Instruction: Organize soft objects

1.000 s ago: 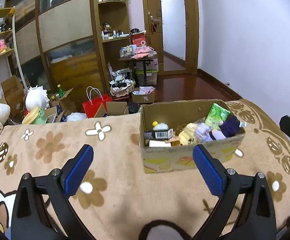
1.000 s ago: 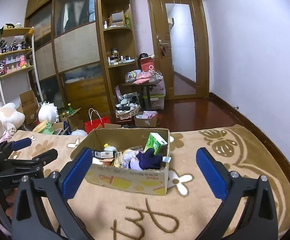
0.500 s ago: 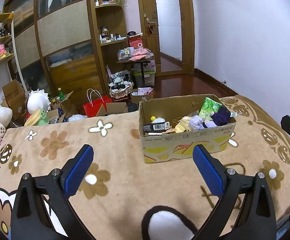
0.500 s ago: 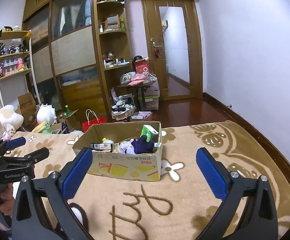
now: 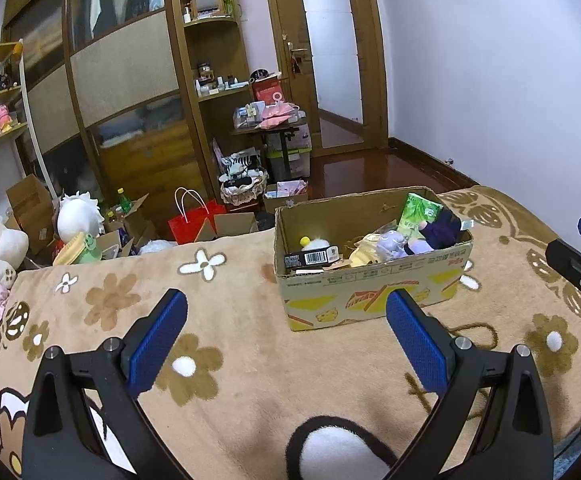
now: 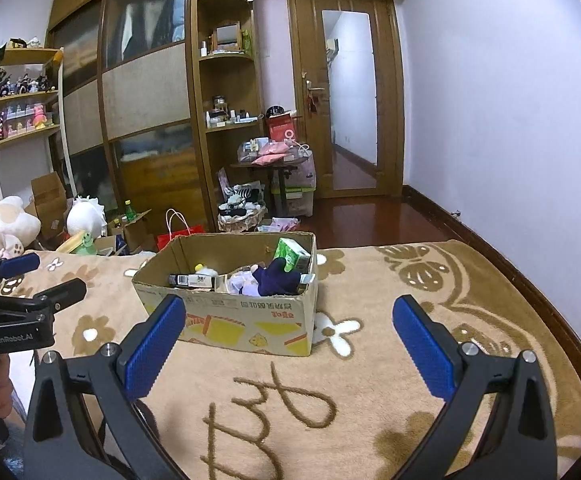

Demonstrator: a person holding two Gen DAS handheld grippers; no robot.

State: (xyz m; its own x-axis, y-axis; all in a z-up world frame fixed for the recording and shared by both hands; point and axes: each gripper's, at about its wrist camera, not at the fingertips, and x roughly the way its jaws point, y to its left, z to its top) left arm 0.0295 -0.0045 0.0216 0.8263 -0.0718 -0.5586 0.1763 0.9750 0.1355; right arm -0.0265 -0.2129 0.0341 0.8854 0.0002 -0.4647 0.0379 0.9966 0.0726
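The cardboard box (image 5: pixel 370 280) sits on the flower-patterned brown blanket (image 5: pixel 218 320), slightly right of centre ahead of the left gripper (image 5: pixel 286 320) and slightly left of centre ahead of the right gripper (image 6: pixel 288 328), and it holds the soft things to be sorted: a dark purple plush (image 6: pixel 280 278) leaning against a green packet (image 6: pixel 290 254) at one end, a pale lilac plush (image 5: pixel 390 246) beside it, something yellow (image 5: pixel 360 254) lower down, and a flat black barcoded pack (image 5: pixel 310 258) at the other end. The plush toys look light and squashy, likely to give under the pads and not slip, so pinching the bulk of the body rather than a limb seems the safest hold; the green packet and the barcoded pack look stiffer and are best left alone. Both grippers stand wide open and hold nothing, with the box well ahead of their blue pads (image 6: pixel 154 344). Against the earlier pictures, the box appears smaller and farther off in both views, so both grippers have drawn back from it, while the contents lie as they did
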